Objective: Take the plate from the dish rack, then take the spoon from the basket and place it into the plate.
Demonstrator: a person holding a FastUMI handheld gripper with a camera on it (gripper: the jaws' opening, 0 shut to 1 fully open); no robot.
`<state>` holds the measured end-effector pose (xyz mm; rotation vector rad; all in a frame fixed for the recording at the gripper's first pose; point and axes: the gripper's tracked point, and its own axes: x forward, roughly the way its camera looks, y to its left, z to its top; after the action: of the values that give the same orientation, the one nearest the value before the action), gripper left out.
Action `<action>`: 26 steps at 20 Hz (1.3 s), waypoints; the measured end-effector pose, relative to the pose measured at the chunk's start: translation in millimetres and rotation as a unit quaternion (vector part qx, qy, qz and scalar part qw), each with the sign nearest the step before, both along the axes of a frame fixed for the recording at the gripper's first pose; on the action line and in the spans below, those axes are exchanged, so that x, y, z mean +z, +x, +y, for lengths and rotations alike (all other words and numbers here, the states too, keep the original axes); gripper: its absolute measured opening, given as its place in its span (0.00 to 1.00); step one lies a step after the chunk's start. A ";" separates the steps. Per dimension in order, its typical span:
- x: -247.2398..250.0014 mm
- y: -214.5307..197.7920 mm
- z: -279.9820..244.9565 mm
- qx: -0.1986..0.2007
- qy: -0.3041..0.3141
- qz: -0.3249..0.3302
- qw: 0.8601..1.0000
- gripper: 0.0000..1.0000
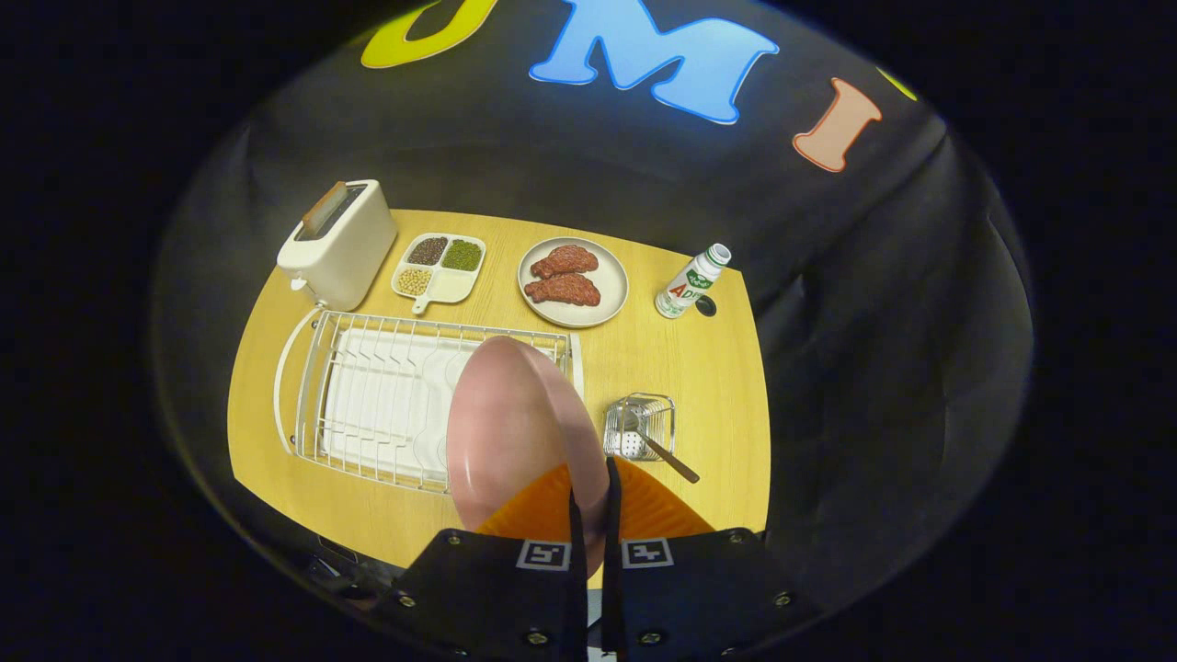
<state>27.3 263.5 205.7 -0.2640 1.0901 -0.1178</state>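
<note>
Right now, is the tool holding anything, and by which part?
Yes. The tool is shut on the pink plate, pinching its rim at the near edge, with the plate standing on edge above the dish rack.

I am looking down on a mock kitchen counter set up inside a dark booth, not a real home kitchen. A small wooden table [699, 368] stands against a wall of black cloth [570, 156], with darkness all around it. Kitchen things cover the tabletop: a cream toaster [338, 244] with a slice in its slot, a divided dish of dried beans [439, 268], a grey plate holding two pieces of raw meat [572, 281], and a small drink bottle [691, 281] with its cap lying beside it. Nearer to me sit a white wire dish rack [386, 405] on a drip tray and a small wire cutlery basket [639, 426].
</note>
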 end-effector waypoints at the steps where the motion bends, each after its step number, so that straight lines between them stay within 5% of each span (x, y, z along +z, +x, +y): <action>1: 0.9 -6.7 -2.8 -0.001 0.006 -0.002 1.000 0.06; 14: -52.4 -101.2 -25.8 -0.039 0.098 0.030 0.994 0.06; 26: -147.6 -143.8 -24.6 -0.051 0.169 0.082 0.981 0.07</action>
<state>-116.5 238.9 58.1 0.0896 1.2670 0.0002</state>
